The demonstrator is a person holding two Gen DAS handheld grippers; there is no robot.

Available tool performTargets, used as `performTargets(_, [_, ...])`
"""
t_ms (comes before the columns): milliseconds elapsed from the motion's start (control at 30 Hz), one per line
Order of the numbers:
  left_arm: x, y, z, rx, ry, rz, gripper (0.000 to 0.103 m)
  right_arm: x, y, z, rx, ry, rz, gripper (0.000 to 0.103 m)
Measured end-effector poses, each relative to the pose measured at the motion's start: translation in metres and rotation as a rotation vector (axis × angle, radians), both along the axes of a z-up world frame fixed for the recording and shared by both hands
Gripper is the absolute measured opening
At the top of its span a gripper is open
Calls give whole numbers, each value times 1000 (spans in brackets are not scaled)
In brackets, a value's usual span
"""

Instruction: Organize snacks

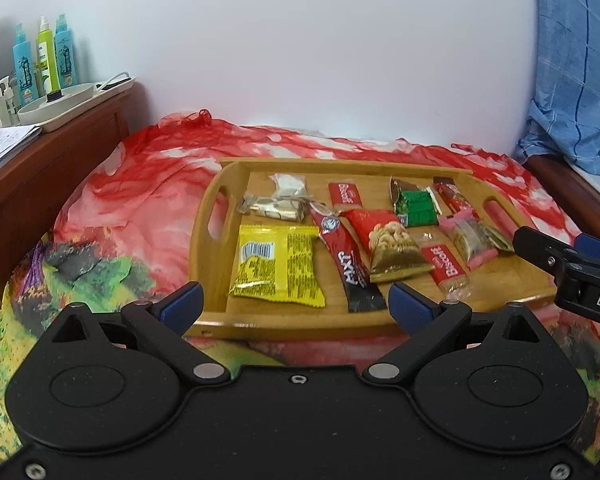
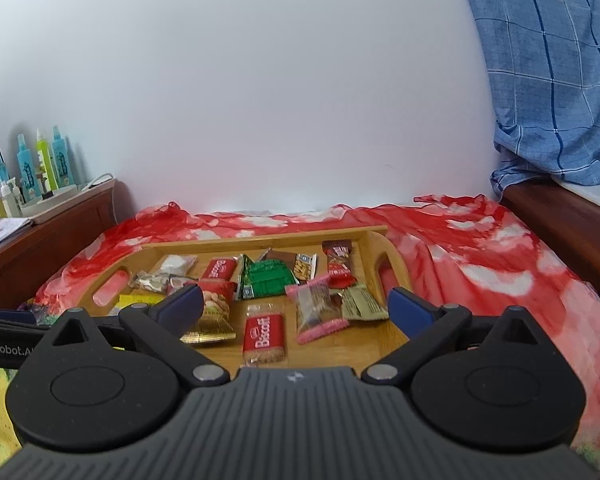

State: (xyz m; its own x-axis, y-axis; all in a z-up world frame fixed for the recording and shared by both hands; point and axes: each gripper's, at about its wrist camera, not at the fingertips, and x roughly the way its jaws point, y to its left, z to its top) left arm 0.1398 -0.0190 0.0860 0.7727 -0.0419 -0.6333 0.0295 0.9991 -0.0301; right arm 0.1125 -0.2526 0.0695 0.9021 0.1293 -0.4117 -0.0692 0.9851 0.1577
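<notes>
Both wide open, empty: left tool (image 1: 296, 300) just short of the tray (image 1: 216, 268) on the bed, yellow packet (image 1: 276, 266) dead ahead, lengthwise; right tool (image 2: 296, 304) over Biscoff (image 2: 263, 334).

Tray (image 1: 216, 216): pale wood, smooth, satin finish, at centre of frame. Cloth (image 1: 140, 184) beneath it: thin, crinkled fabric, matt, printed red and white. Yellow packet (image 1: 278, 266), nut packet (image 1: 392, 246) and green packet (image 1: 416, 206): glossy plastic film, the nut packet's lower part gold foil. Biscoff (image 2: 263, 334): clear, shiny wrapper with a red label. Left gripper (image 1: 296, 300): matt black speckled plastic with bare metal pins; fingers (image 1: 182, 306) faced in blue. Right gripper (image 2: 296, 304): ribbed grey plastic housing. Sideboard (image 1: 60, 152), left of frame: polished dark wood. Bottles (image 1: 44, 56): glossy plastic.
</notes>
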Motion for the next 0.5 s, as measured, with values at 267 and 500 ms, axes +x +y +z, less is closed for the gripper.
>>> performTargets(267, [-15,4,-14,2,30,-2,99,-22,8,-12,7,37,-9,103])
performTargets(500, [-28,8,-29,8,68,3,99,-42,13,-22,8,73,-41,103])
